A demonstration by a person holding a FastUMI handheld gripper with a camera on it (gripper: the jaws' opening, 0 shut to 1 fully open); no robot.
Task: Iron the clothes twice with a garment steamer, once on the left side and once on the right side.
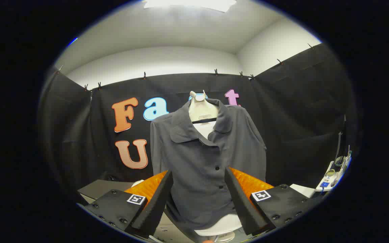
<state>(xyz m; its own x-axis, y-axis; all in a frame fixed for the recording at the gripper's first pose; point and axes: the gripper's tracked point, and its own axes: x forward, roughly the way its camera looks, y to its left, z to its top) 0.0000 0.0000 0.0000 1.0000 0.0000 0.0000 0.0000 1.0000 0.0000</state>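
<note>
Hand-held gripper (198, 199) gapes empty — grey shirt (204, 158) beyond, no legible label.

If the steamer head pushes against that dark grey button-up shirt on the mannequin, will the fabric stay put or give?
The dark grey button-up shirt looks thin and drapes in soft folds, so it would probably give and shift. Its hem hangs loose, likely to swing. The hand-held gripper is open, fingers apart, with the shirt beyond them.

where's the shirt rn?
Gripper view: the grey shirt hangs on a white mannequin torso against the black cloth wall, straight ahead of and beyond the open gripper.
</note>
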